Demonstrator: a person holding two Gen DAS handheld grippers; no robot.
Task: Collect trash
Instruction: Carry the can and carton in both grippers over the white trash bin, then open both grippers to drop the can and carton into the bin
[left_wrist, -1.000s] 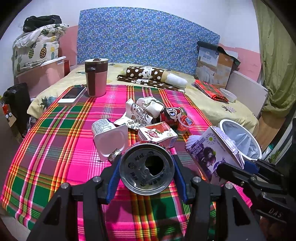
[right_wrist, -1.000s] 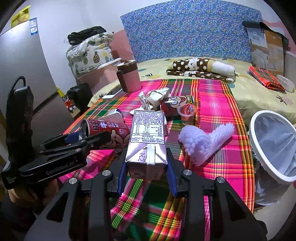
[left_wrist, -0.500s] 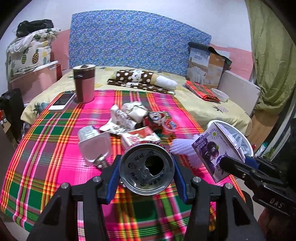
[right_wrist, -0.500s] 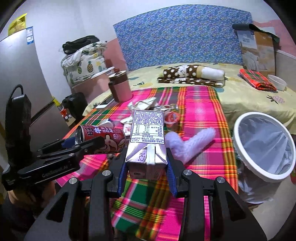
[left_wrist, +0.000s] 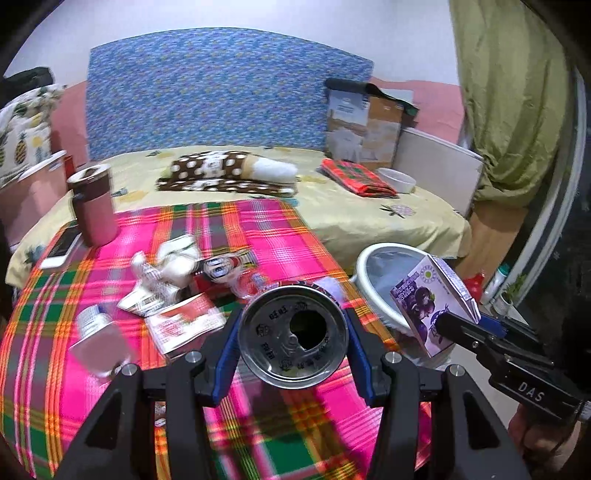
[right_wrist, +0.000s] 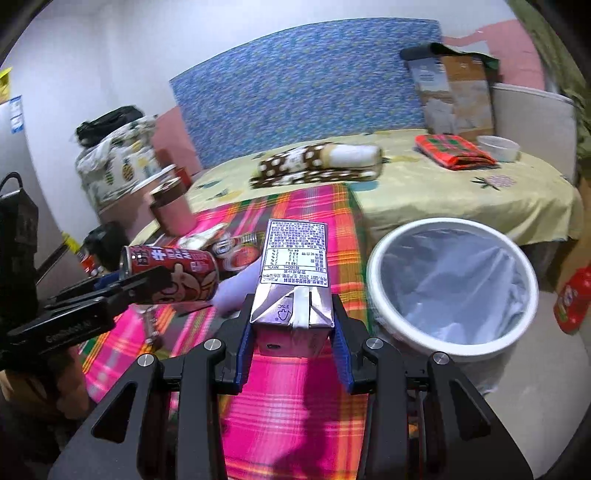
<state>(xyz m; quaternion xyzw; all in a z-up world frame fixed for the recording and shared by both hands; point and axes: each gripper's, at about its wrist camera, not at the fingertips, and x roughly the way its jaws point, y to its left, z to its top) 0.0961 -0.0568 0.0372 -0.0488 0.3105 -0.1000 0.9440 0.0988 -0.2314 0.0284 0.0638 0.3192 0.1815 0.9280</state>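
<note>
Trash still mostly uncollected, by the look of it: red drink can (left_wrist: 292, 334) clamped sideways between the blue pads of the left hand-held gripper (left_wrist: 292, 339), open top facing the camera; purple drink carton (right_wrist: 291, 280) pinched at its base by the right hand-held gripper (right_wrist: 292, 328), standing upright between the jaws. Both pieces lifted off the surface (left_wrist: 258, 229) and carried in the air, neither yet over the mouth of the bin. White-rimmed bin (right_wrist: 452, 291) with its pale liner at about two o'clock from the carton in the right wrist view, near but still apart; in the left wrist view, at about two o'clock from the can, partly hidden behind the carton. No trash visible inside the liner, though its bottom cannot be seen. Left on the plaid cloth: crumpled white wrappers (left_wrist: 173, 258), a second red can (left_wrist: 218, 267) lying on its side, a flat red-and-white packet (left_wrist: 184, 325), a small white container (left_wrist: 98, 345) at about nine o'clock from the held can, and a pale fuzzy piece (right_wrist: 236, 291) just behind the carton. Judged from this: two items in hand and due for the bin, several more pick-ups to follow. Pink tumbler (left_wrist: 94, 206) and phone (left_wrist: 61, 249) at the far left edge, probably not trash.
</note>
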